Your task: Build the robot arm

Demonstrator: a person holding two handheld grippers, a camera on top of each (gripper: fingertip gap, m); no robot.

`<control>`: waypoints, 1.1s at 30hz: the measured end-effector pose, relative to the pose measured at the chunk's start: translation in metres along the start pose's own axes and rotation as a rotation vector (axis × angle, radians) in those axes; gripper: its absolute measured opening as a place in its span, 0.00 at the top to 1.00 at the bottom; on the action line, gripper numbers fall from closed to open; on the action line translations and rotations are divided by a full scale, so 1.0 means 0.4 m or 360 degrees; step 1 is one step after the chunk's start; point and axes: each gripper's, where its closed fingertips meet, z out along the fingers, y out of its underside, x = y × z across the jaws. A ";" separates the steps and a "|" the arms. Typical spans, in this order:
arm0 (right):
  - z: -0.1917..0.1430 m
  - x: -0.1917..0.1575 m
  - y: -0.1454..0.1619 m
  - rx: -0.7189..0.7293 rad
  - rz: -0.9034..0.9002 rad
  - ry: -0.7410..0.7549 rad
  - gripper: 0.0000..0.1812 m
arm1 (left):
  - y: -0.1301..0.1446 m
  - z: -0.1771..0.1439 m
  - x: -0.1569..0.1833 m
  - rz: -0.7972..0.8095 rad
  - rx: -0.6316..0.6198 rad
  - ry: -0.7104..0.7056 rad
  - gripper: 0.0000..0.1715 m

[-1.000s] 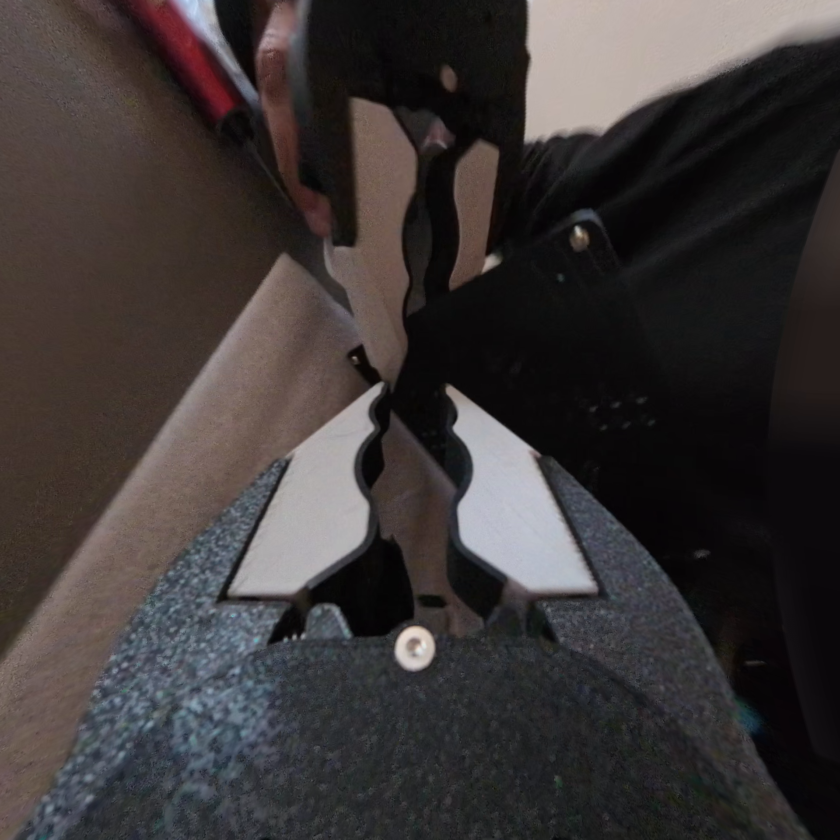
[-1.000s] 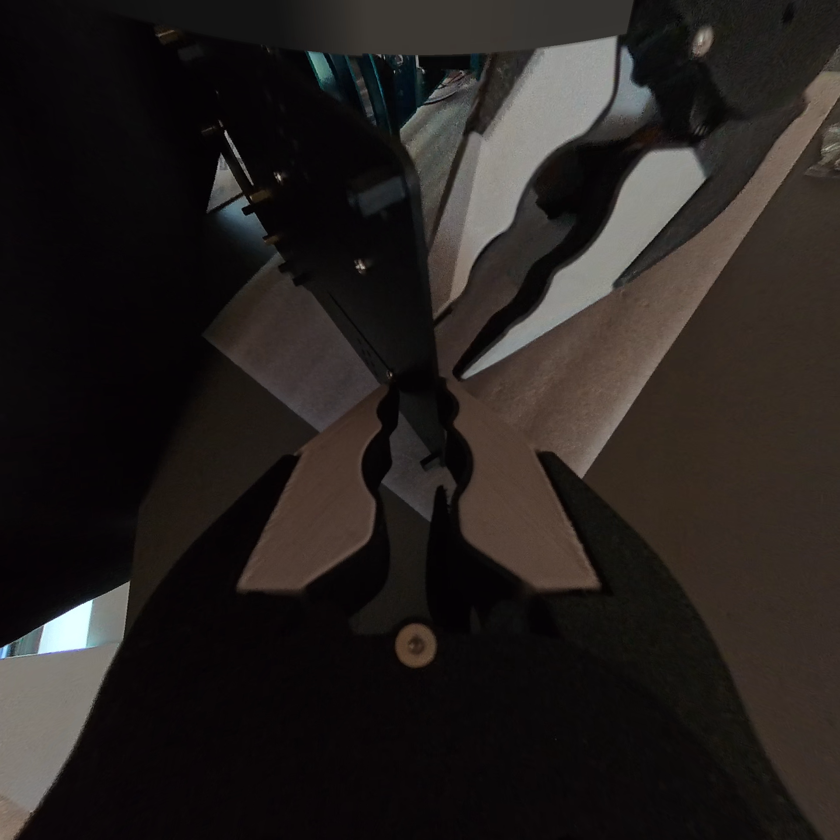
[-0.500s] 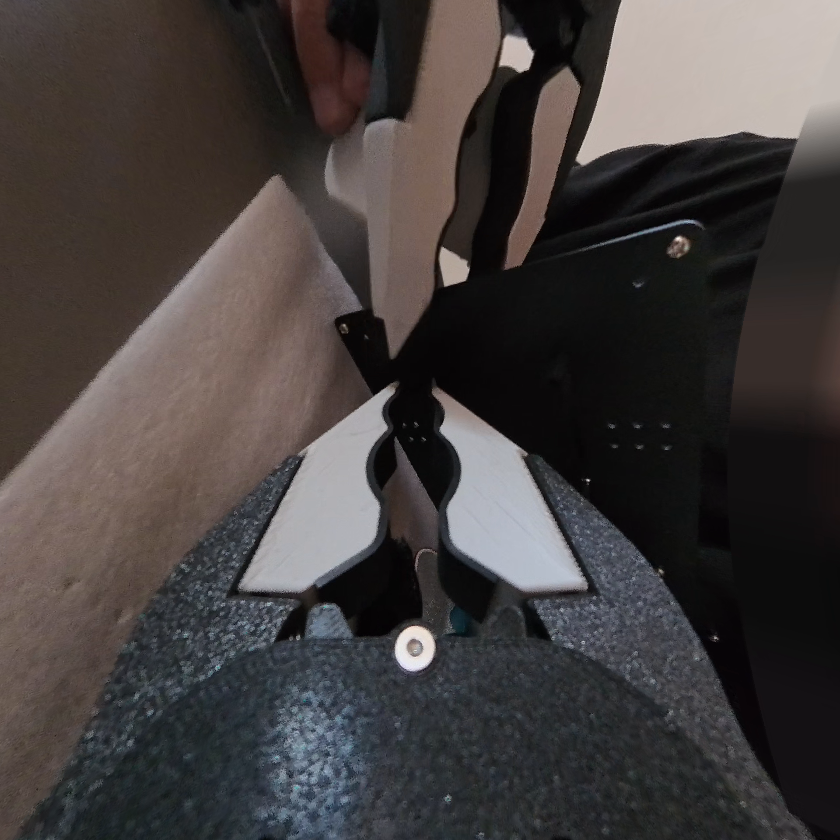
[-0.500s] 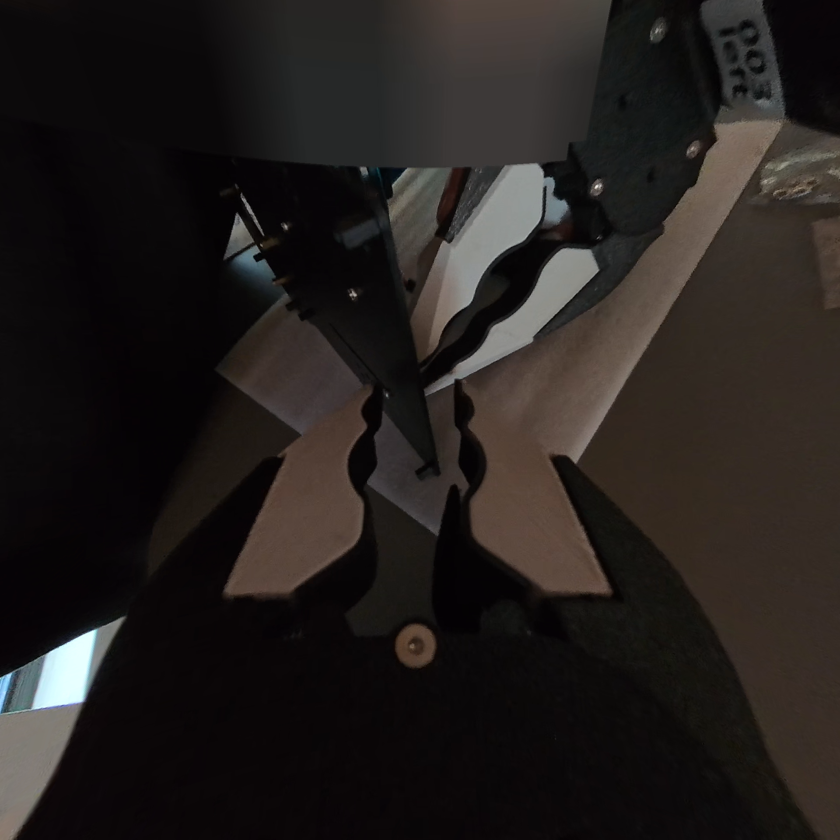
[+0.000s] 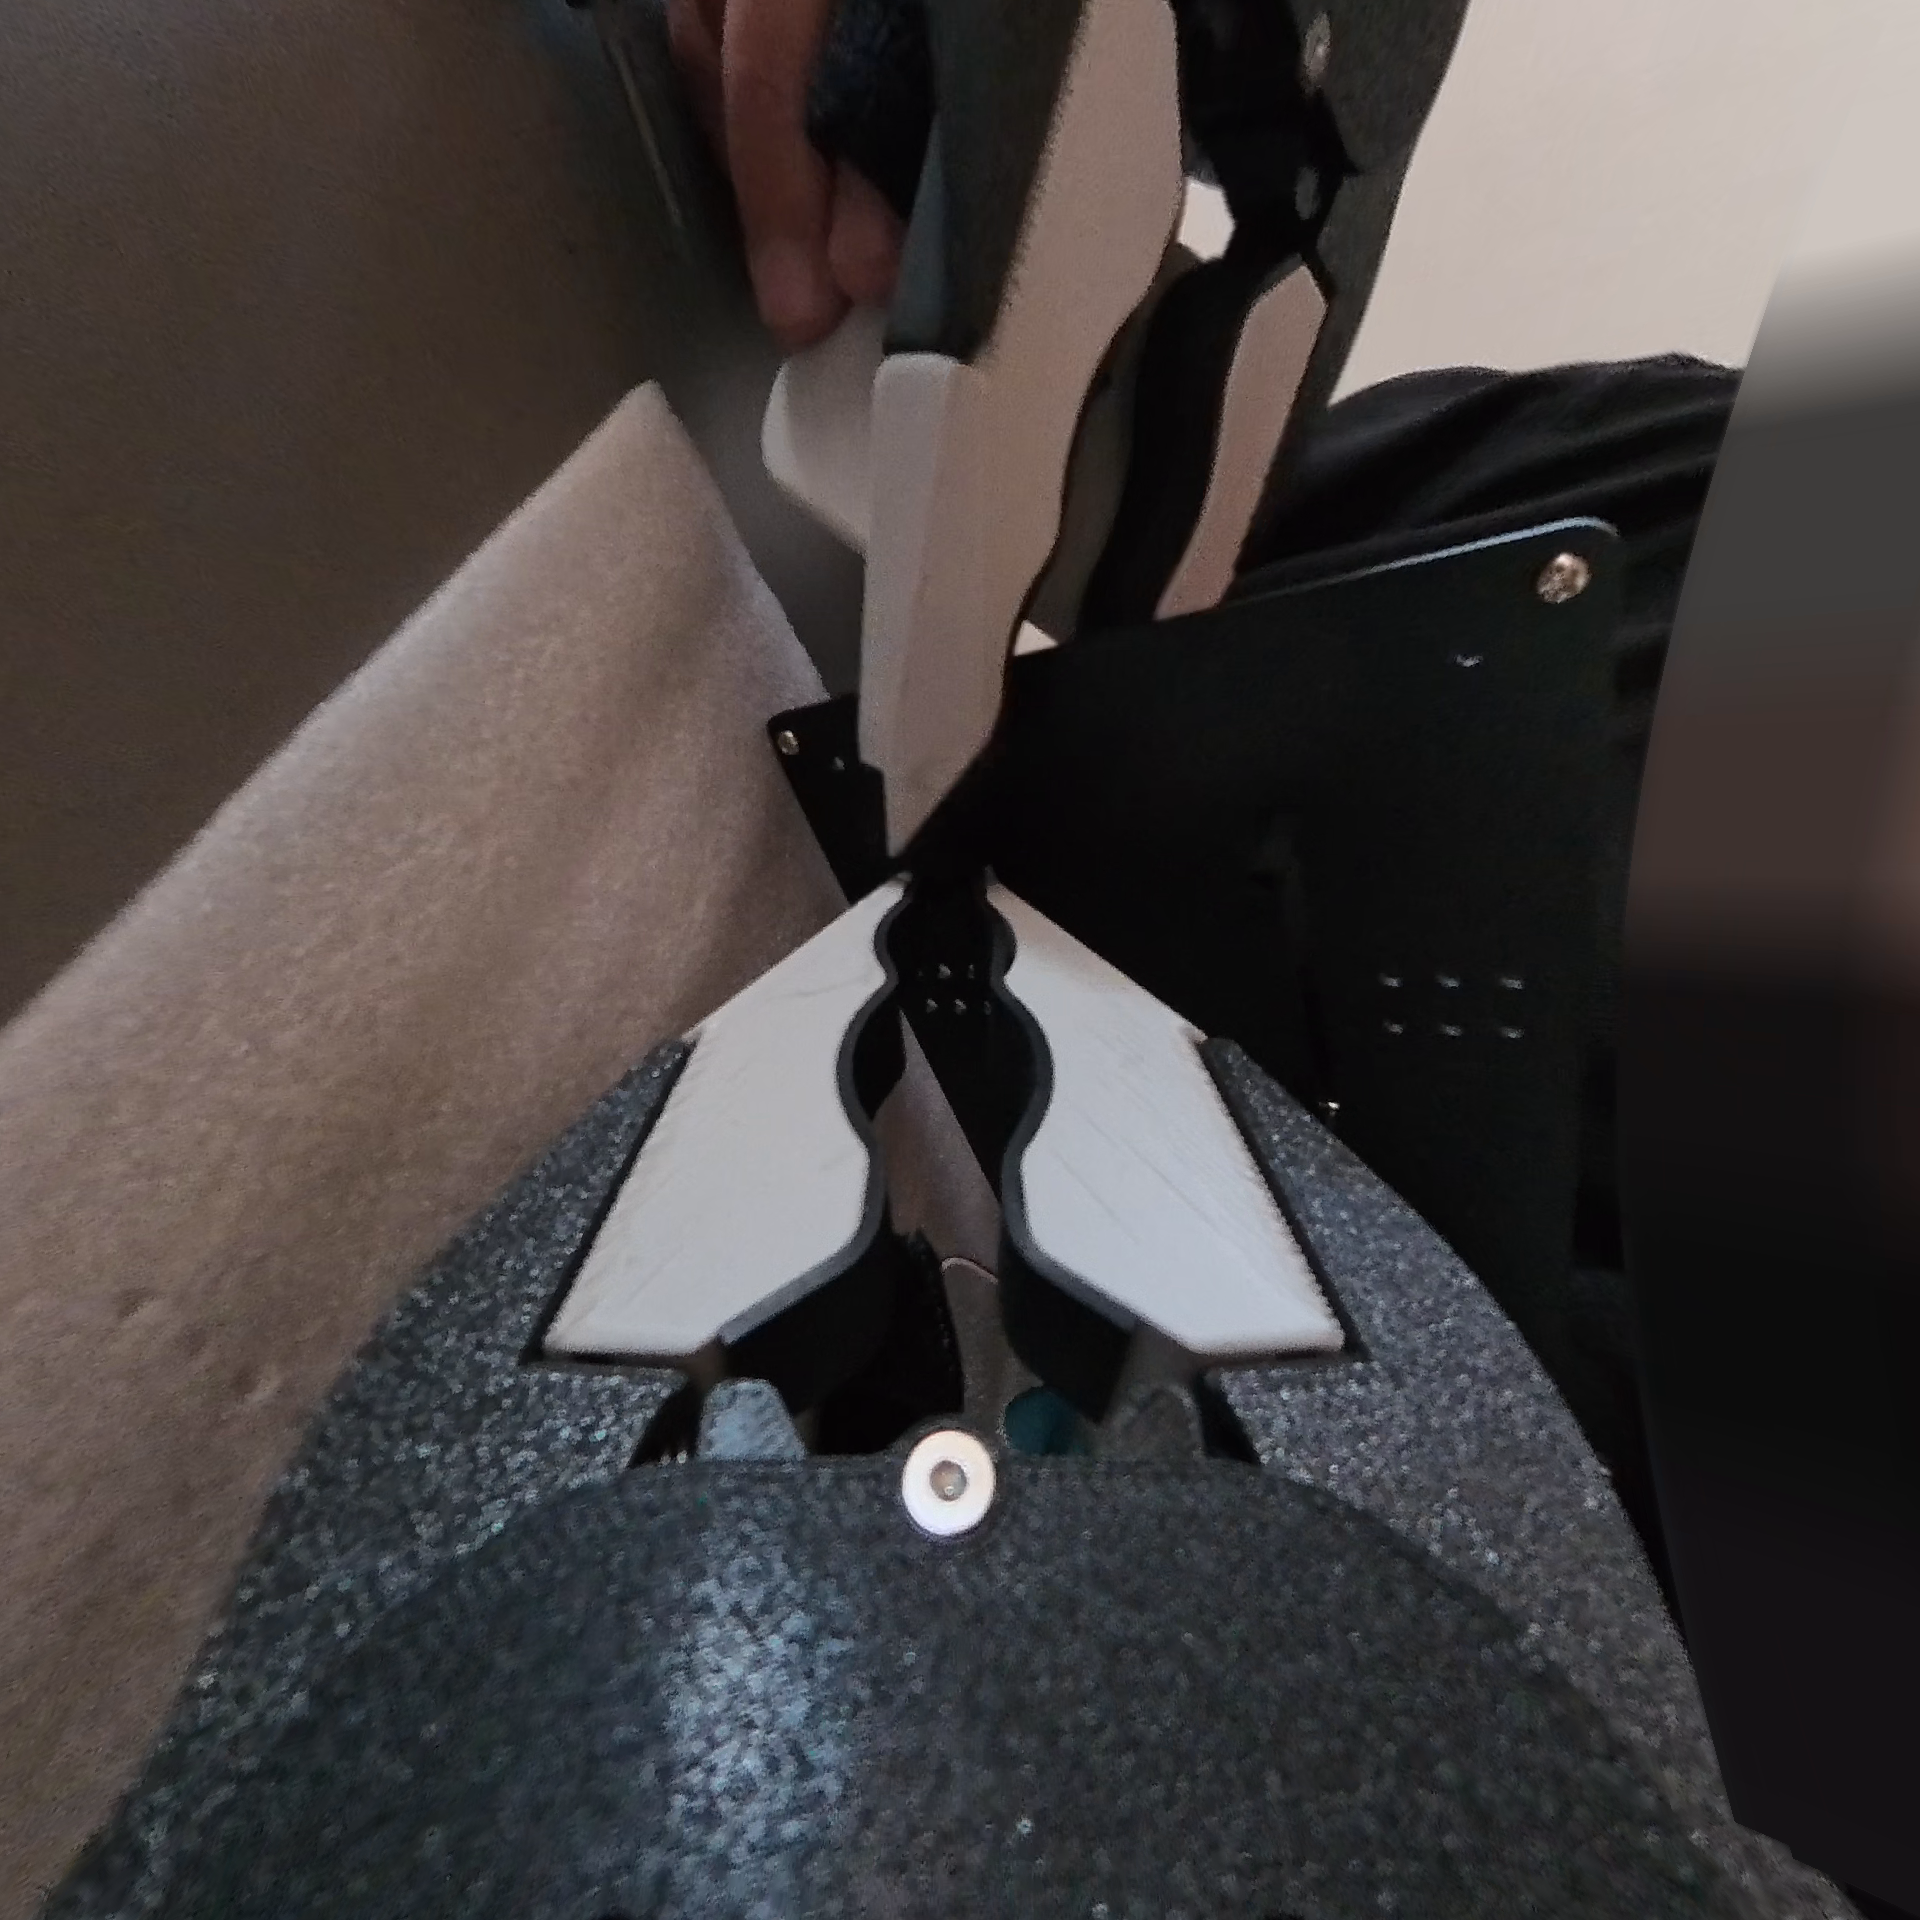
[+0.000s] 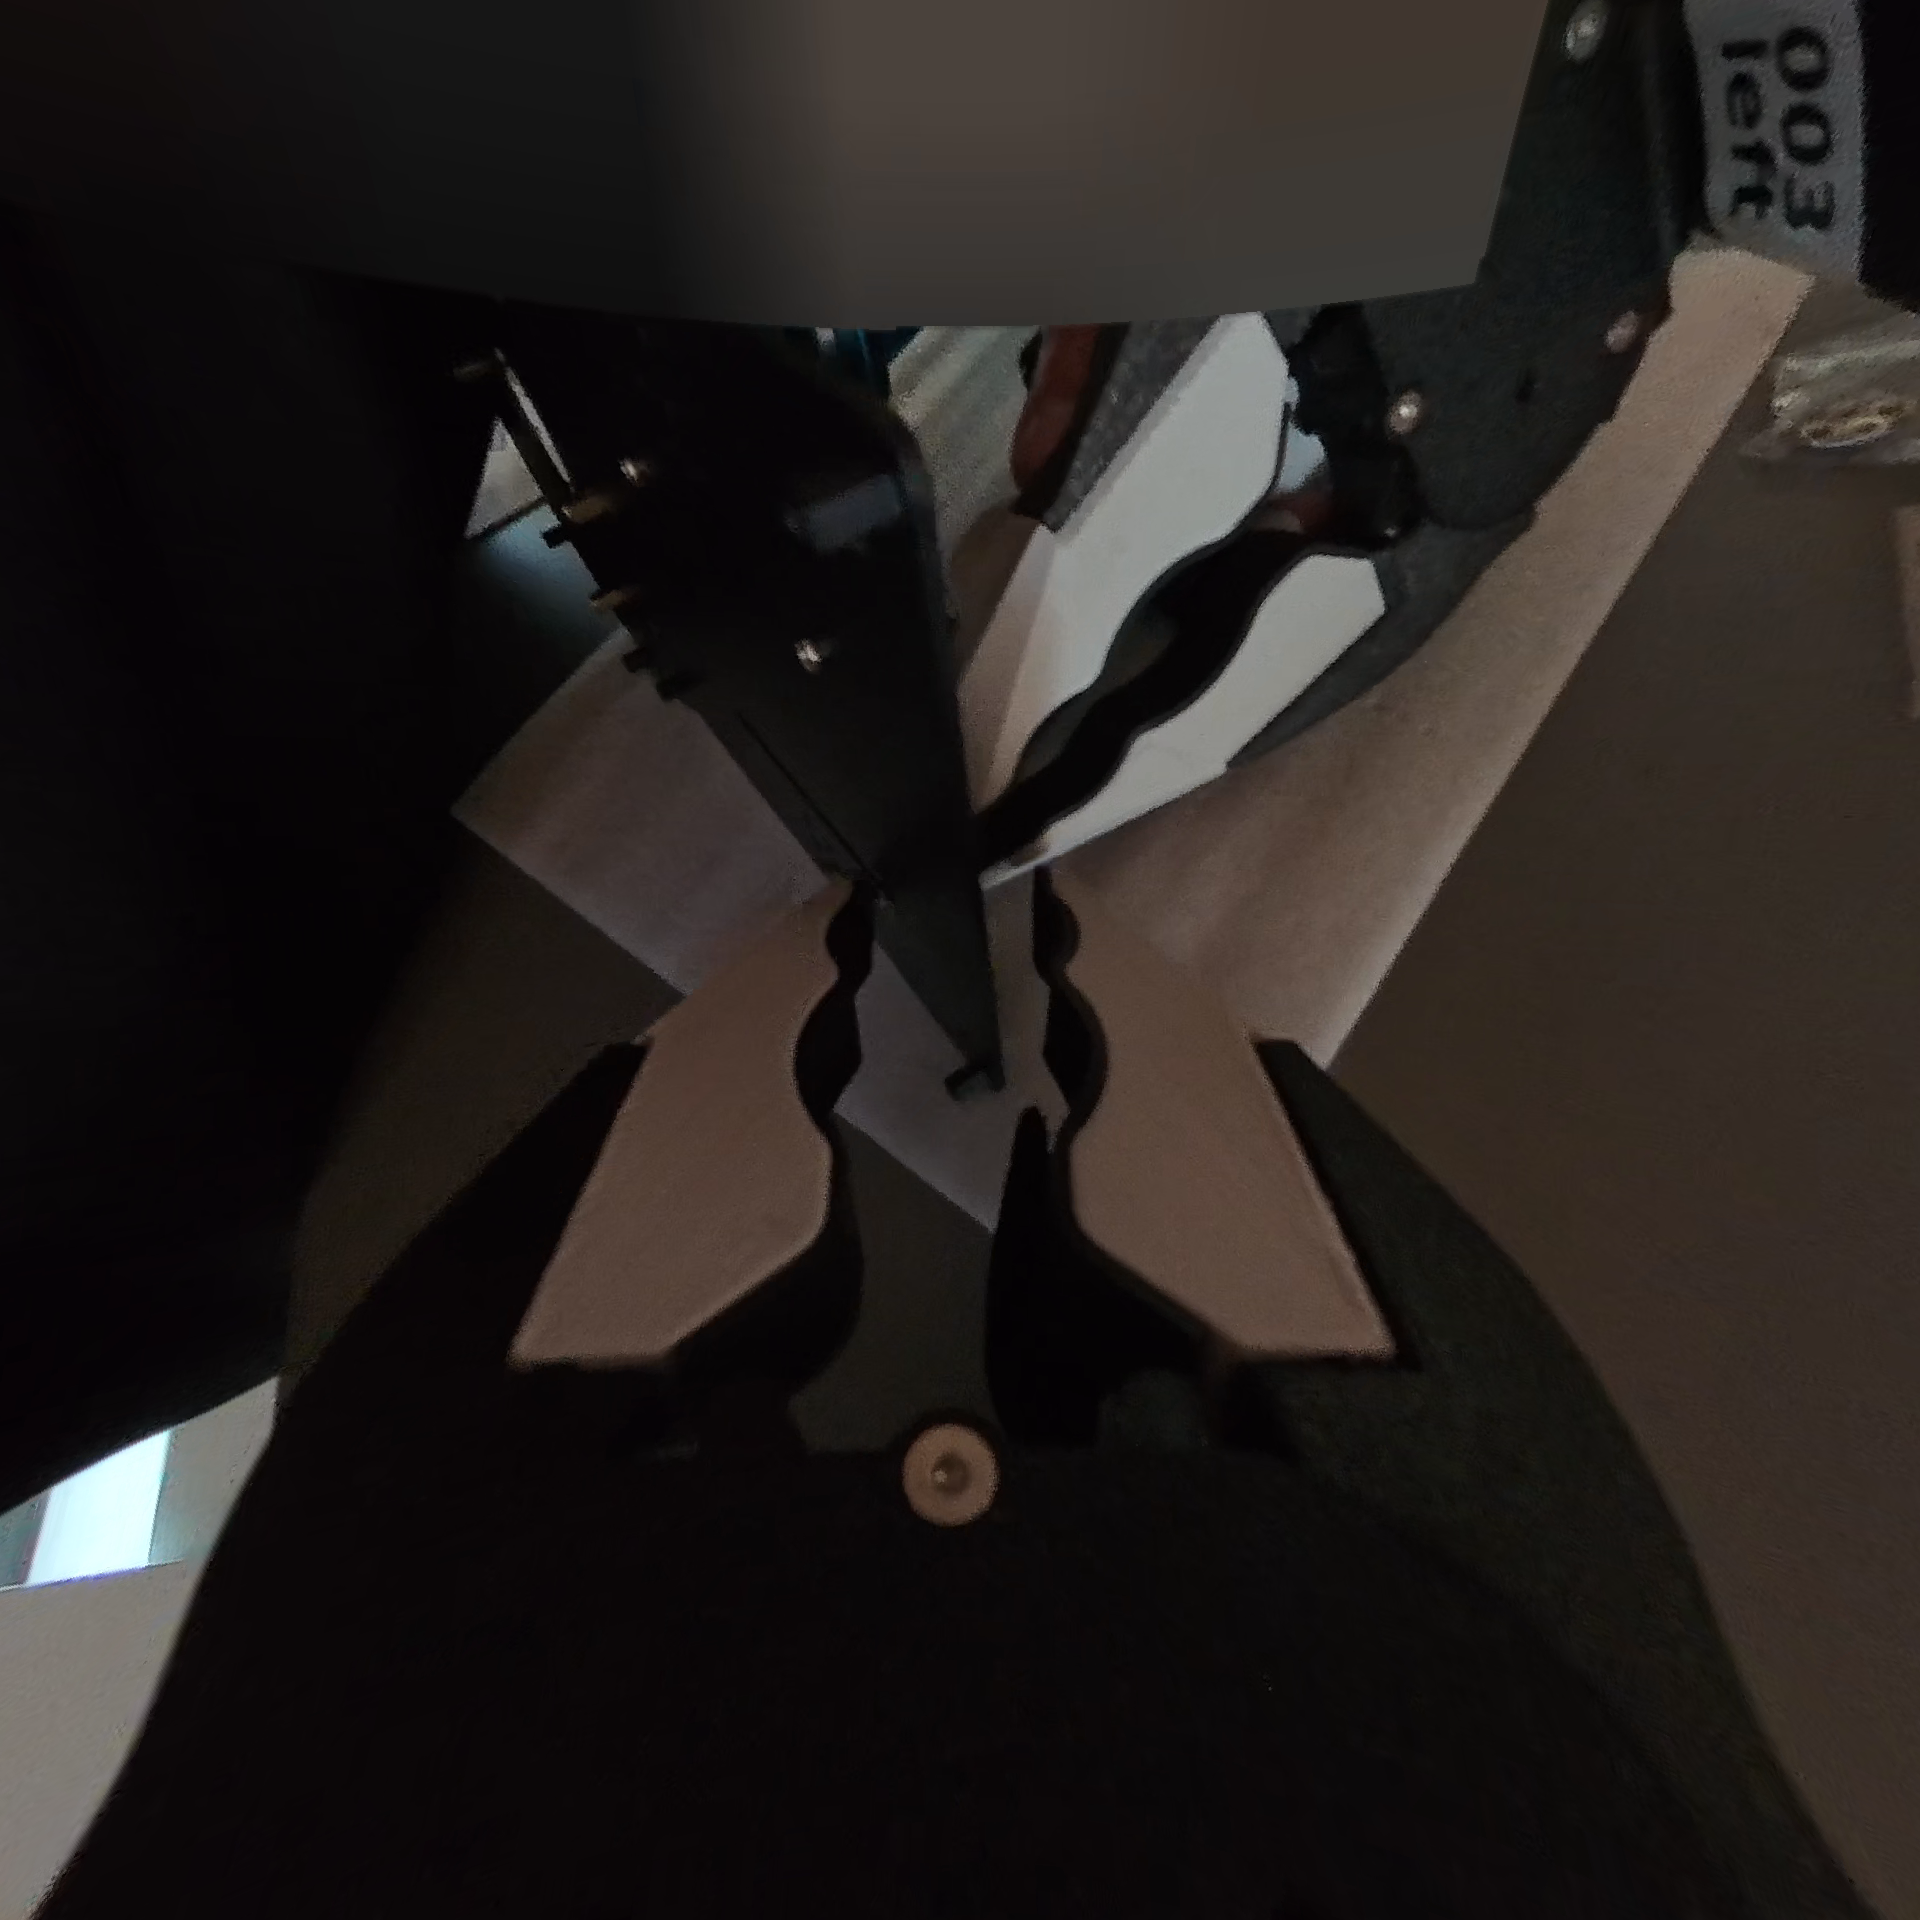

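Observation:
A flat black panel (image 5: 1299, 779) with small screws and rows of tiny holes is held on edge above a beige mat. My left gripper (image 5: 945, 883) is shut on its lower corner, white fingers pinching it. My right gripper (image 6: 951, 894) is open, and the panel's thin edge (image 6: 831, 582) runs down between its spread fingers with a gap beside it. In the left wrist view the right gripper (image 5: 1039, 686) comes down from above, held by a hand (image 5: 790, 156). In the right wrist view the left gripper (image 6: 997, 831) reaches in from the upper right.
A beige foam mat (image 5: 416, 935) lies on a brown tabletop (image 5: 260, 364); both also show in the right wrist view, mat (image 6: 1299, 831) and tabletop (image 6: 1662, 1039). A small clear bag of hardware (image 6: 1849, 416) lies at the far right. A person's dark clothing (image 6: 156, 831) fills the left. Less than 4 cm separates the two grippers' tips.
My right gripper was shut on the panel's edge and has opened; its fingers now stand apart around it. My left gripper has kept its grip, and the panel has swung more broadside.

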 end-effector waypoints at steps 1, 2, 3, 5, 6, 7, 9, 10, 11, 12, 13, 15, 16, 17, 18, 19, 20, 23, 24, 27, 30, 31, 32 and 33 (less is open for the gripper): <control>-0.003 0.004 0.002 0.0000 0.0008 0.0007 0.83 | -0.001 0.000 0.000 -0.0007 0.0003 0.0002 0.96; -0.007 0.006 0.002 0.0001 0.0006 0.0013 0.83 | 0.000 0.000 0.000 -0.0011 -0.0001 0.0000 0.96; -0.009 0.004 0.001 0.0005 -0.0014 0.0018 0.85 | 0.002 0.001 0.000 -0.0013 -0.0012 -0.0003 0.95; -0.012 0.002 0.002 -0.0002 -0.0023 0.0016 0.88 | 0.002 -0.002 0.003 -0.0022 -0.0021 0.0003 0.95; -0.011 -0.001 0.003 -0.0005 -0.0026 0.0006 0.89 | -0.002 -0.005 0.006 -0.0031 -0.0012 0.0012 0.94; -0.010 -0.004 0.003 -0.0006 -0.0038 0.0001 0.90 | -0.006 -0.009 0.008 -0.0046 0.0002 0.0024 0.94; -0.010 -0.001 0.003 -0.0007 -0.0037 0.0011 0.90 | -0.011 -0.011 0.009 -0.0069 0.0018 0.0041 0.94; -0.010 0.000 0.003 -0.0006 -0.0023 0.0004 0.89 | -0.011 -0.009 0.008 -0.0075 0.0019 0.0047 0.94; -0.010 0.002 0.004 -0.0005 -0.0013 0.0009 0.89 | -0.010 -0.005 0.010 -0.0083 0.0019 0.0065 0.95; -0.010 0.002 0.004 -0.0006 -0.0016 0.0007 0.89 | -0.010 -0.003 0.011 -0.0091 0.0015 0.0081 0.96; -0.011 0.001 0.004 -0.0005 -0.0025 0.0014 0.89 | -0.011 -0.004 0.011 -0.0090 0.0012 0.0087 0.96; -0.014 -0.003 0.005 -0.0004 -0.0060 0.0015 0.87 | -0.017 -0.009 0.006 -0.0070 0.0021 0.0067 0.96; -0.015 -0.007 0.002 0.0015 -0.0059 0.0002 0.83 | -0.019 -0.013 0.004 -0.0063 0.0023 0.0062 0.96; -0.013 -0.006 0.002 0.0015 -0.0032 -0.0005 0.78 | -0.019 -0.017 0.005 -0.0059 0.0018 0.0068 0.96; -0.007 -0.006 0.005 -0.0005 -0.0014 -0.0009 0.75 | -0.017 -0.022 0.006 -0.0048 0.0010 0.0073 0.95; -0.001 -0.002 0.007 -0.0025 -0.0020 0.0013 0.75 | -0.011 -0.025 0.006 -0.0031 -0.0009 0.0073 0.93; 0.003 0.001 0.007 -0.0033 -0.0038 0.0038 0.75 | -0.002 -0.026 0.005 -0.0014 -0.0037 0.0070 0.92; 0.004 0.002 -0.001 0.0001 -0.0043 0.0036 0.76 | 0.016 -0.013 0.009 -0.0011 -0.0083 0.0104 0.92; 0.006 0.005 0.004 -0.0020 -0.0040 0.0044 0.77 | 0.018 -0.007 0.011 -0.0020 -0.0089 0.0116 0.92; 0.008 0.005 0.007 -0.0037 -0.0058 0.0051 0.81 | 0.002 0.000 0.005 -0.0018 -0.0055 0.0103 0.95; 0.007 0.003 0.010 -0.0047 -0.0068 0.0039 0.83 | -0.002 0.004 0.002 0.0006 -0.0065 0.0085 0.96; 0.006 0.001 0.010 -0.0049 -0.0066 0.0031 0.84 | -0.003 0.004 0.002 0.0011 -0.0065 0.0077 0.96; 0.006 0.001 0.010 -0.0050 -0.0071 0.0034 0.84 | -0.003 0.004 0.002 0.0009 -0.0066 0.0070 0.96; 0.007 -0.002 0.010 -0.0051 -0.0074 0.0023 0.86 | -0.002 0.004 0.002 0.0008 -0.0064 0.0061 0.96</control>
